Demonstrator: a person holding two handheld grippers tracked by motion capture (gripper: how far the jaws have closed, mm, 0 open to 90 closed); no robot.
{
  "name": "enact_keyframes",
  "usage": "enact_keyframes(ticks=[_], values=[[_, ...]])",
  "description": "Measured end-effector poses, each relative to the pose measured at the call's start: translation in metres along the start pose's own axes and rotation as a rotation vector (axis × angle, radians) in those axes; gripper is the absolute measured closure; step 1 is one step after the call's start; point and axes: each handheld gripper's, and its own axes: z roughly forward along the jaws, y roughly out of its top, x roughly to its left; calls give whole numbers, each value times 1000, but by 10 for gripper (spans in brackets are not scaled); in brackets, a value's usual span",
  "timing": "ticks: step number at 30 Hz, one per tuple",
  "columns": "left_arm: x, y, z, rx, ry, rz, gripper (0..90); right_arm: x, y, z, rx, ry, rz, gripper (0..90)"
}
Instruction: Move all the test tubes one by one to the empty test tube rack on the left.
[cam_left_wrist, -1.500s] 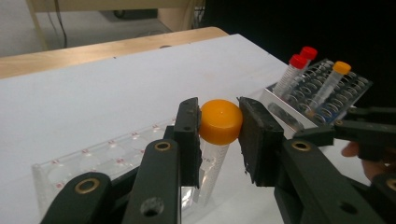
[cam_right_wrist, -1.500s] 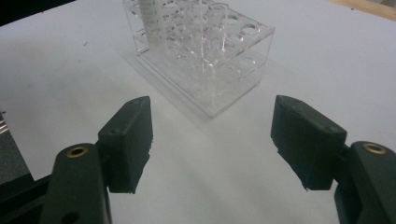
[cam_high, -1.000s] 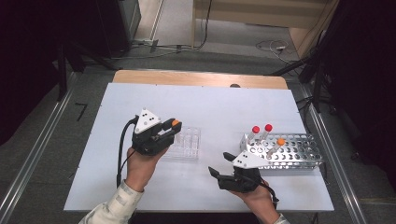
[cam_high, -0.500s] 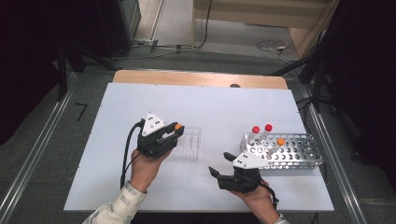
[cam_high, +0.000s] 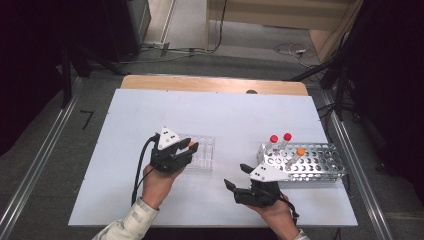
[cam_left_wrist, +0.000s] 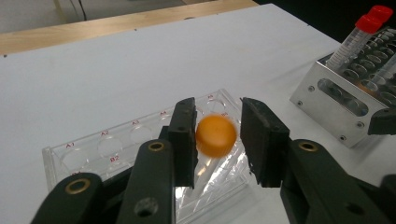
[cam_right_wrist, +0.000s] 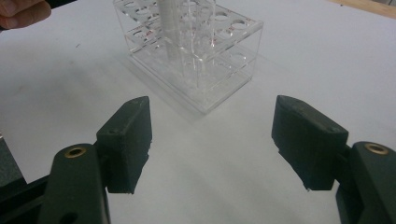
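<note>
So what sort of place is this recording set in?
Probably a lab bench mock-up: a metal tube rack holding red-capped tubes, a clear plastic rack, and a white table with cables on the floor behind it.

Left gripper: black body, grey three-cornered plate on top, black cable trailing toward 7 o'clock, brass rivets at jaw pivots. Right gripper: same build. Pale sleeve cuff on left forearm.
</note>
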Motion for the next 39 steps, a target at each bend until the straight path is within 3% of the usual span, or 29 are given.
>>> enact_keyframes(ticks=[4, 9, 14, 23, 32, 35, 39], values=[[0, 1, -2, -4, -2, -4, 619, 0, 0, -1, -5, -1, -1, 271], [4, 4, -9, -12, -14, -29, 487, -2, 0, -6, -15, -10, 0, 273], [7, 5, -20, -23, 19, -27, 323, -11, -4, -19, -34, -36, 24, 276], [19, 3, -27, -25, 80, -53, 176, -30, -18, -48, -61, -96, 69, 281], [20, 3, -28, -43, 85, -67, 158, -61, -32, -79, -83, -196, 139, 280], [20, 3, -28, -40, 81, -63, 157, -69, -37, -84, -78, -250, 143, 284], [19, 3, -29, -47, 86, -63, 153, -84, -43, -87, -76, -288, 188, 302]])
